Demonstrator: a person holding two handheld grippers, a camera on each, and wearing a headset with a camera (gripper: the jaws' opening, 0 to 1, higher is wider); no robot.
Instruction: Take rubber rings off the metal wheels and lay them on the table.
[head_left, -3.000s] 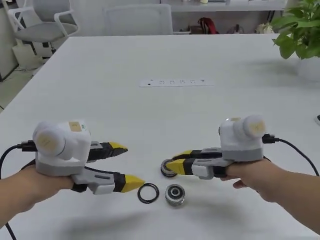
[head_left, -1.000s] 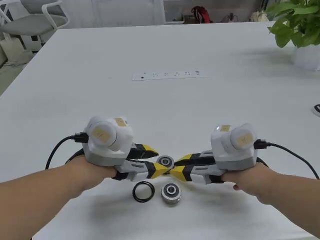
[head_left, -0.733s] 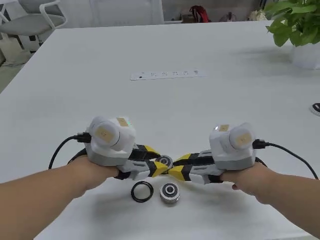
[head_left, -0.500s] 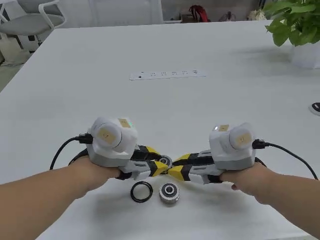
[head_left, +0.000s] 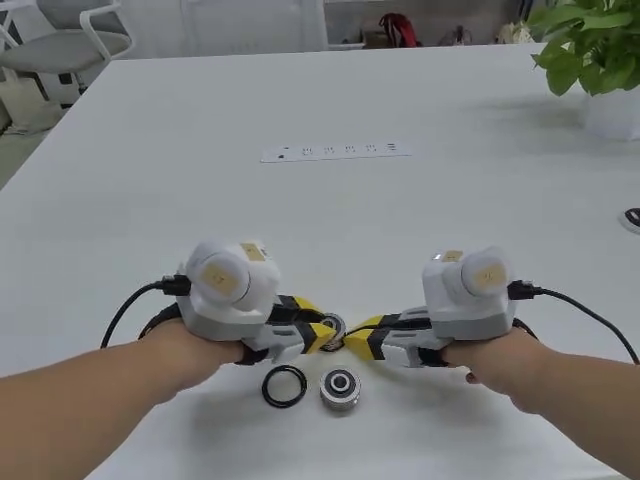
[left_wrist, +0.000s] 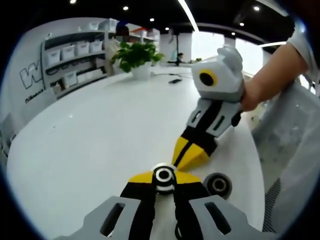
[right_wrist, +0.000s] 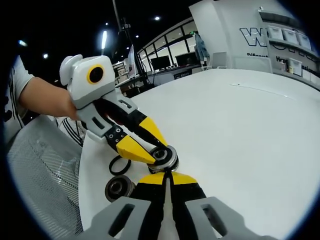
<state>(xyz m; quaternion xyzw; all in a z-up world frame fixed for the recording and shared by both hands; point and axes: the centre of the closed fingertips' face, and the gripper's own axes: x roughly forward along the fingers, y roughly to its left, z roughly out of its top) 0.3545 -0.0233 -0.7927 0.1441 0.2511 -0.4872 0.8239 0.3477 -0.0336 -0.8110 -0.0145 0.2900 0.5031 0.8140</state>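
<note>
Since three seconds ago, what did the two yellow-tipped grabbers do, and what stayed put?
The left gripper, open and off to the side before, swung in toward the right gripper and shut on the small silver metal wheel. The right gripper kept its tips at that wheel. The loose black rubber ring and the second metal wheel kept their places on the white table.

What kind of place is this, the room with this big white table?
Probably an office or meeting room, going by the large white table with a power strip on it, the office chair at its far corner, and the potted plant.
</note>
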